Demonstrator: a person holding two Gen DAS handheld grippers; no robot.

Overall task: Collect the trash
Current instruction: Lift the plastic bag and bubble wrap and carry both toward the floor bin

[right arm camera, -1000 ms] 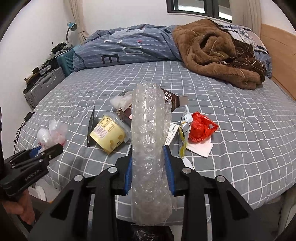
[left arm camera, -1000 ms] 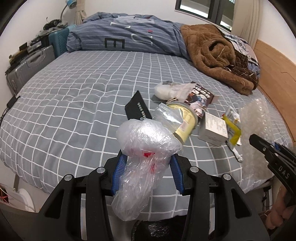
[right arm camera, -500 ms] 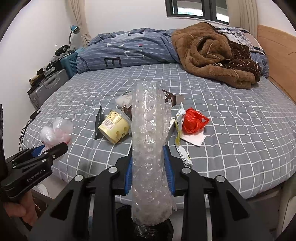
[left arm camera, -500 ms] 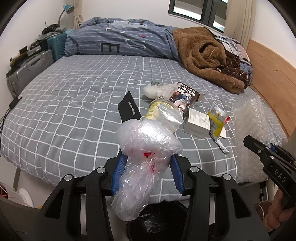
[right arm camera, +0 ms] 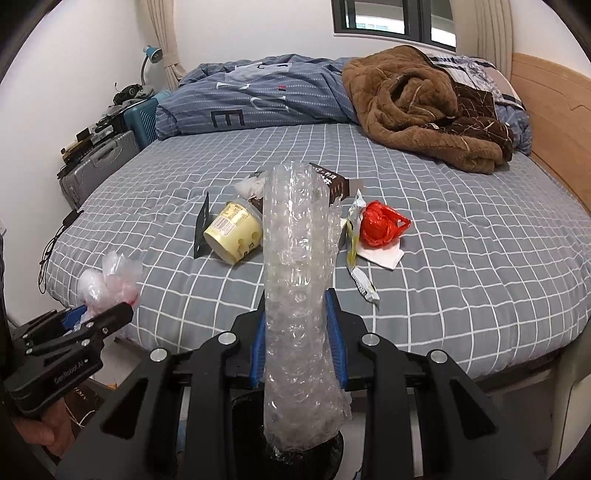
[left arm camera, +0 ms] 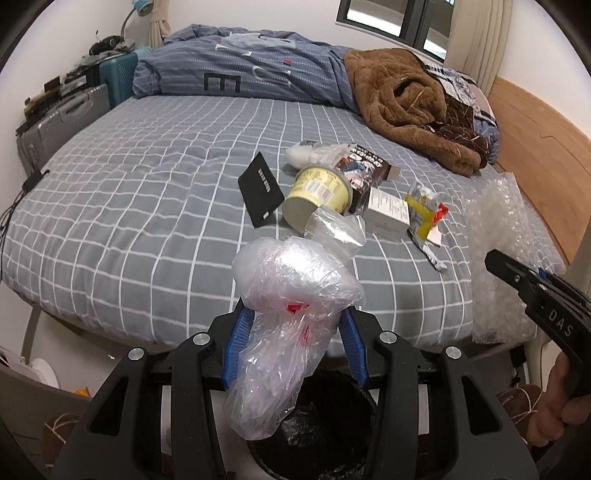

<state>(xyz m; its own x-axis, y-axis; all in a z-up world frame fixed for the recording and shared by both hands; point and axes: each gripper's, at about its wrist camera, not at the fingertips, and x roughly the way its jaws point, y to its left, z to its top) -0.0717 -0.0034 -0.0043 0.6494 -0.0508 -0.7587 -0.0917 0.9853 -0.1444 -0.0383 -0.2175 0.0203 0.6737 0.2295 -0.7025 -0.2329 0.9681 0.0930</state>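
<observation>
We see the left gripper [left arm camera: 295,339] clamped on a crumpled clear plastic bag [left arm camera: 291,317] and the right gripper [right arm camera: 297,343] on a bubble wrap roll [right arm camera: 299,295] — jaws partly open, both over the black bin [left arm camera: 314,439]. Only the right view shows the red bag [right arm camera: 380,223] on the bed [right arm camera: 480,258].

We see both fisheye views evenly lit by soft, bright indoor light; the white walls [right arm camera: 258,33] look slightly washed out. The window [right arm camera: 391,18] is dark, with pale streaks. Shadows on the bed [left arm camera: 147,192] are faint. Straight lines bow toward the edges, and black vignetting fills the corners. Focus is sharp, without motion blur.
</observation>
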